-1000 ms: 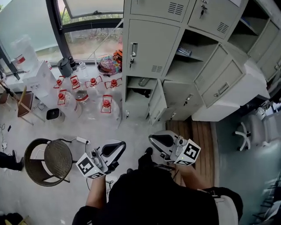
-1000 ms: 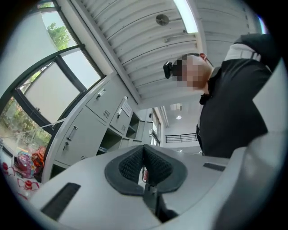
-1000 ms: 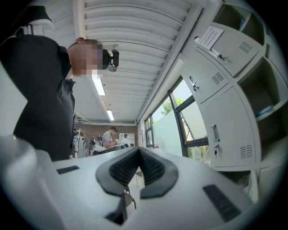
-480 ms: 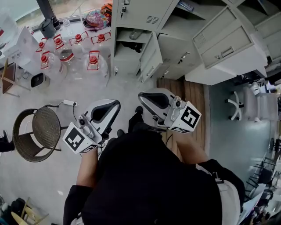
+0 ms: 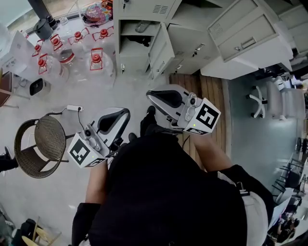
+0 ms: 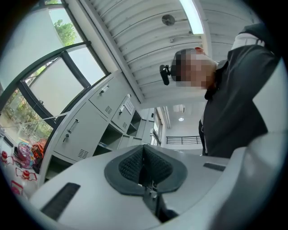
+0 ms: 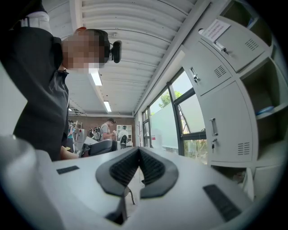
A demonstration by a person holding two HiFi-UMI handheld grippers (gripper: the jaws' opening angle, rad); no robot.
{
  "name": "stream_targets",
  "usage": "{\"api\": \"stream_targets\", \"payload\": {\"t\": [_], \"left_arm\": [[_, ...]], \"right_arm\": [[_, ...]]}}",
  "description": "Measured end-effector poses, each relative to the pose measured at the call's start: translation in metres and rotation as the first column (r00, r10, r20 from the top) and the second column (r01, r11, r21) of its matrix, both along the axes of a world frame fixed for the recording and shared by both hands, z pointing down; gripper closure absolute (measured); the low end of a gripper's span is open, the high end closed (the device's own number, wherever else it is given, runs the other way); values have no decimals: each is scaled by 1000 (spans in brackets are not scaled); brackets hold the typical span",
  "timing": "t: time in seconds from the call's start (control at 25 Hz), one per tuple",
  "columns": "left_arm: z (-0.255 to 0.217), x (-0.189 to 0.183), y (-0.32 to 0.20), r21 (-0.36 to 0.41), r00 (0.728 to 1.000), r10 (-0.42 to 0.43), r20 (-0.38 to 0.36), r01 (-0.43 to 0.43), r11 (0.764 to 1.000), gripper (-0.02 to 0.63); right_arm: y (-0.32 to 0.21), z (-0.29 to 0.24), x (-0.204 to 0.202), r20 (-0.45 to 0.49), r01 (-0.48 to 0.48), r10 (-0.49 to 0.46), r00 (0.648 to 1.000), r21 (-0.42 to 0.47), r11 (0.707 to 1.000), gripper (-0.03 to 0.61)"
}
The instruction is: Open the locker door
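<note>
My left tongs (image 5: 118, 120) and right tongs (image 5: 163, 98) are both pinched shut on nothing, well back from the lockers (image 5: 139, 29), where one low door (image 5: 161, 50) hangs open and the top door (image 5: 144, 8) is shut.

- Pale grey floor (image 5: 130, 91), with a strip of wooden boards (image 5: 211, 96) on the right.
- Lockers (image 5: 192, 41) stand on it up top, one bottom door hanging open.
- Bunch of clear water jugs (image 5: 96, 61) with red caps beside them.
- Round wicker chair (image 5: 41, 144) on the left, white power strip (image 5: 74, 108) near it.
</note>
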State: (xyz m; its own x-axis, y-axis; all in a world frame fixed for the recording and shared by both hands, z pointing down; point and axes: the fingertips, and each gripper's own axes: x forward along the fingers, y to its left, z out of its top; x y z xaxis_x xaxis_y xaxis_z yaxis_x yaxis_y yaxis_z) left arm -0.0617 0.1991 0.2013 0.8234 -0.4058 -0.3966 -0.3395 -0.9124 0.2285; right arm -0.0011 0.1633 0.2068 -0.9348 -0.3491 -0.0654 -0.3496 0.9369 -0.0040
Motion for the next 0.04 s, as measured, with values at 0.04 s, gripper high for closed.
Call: {"api": "stream_targets", "payload": {"t": [0.04], "left_arm": [[1, 3, 0, -1, 1000, 2, -3, -2, 1000, 598]], "right_arm": [[-1, 3, 3, -5, -2, 2, 1000, -6, 1000, 566]]}}
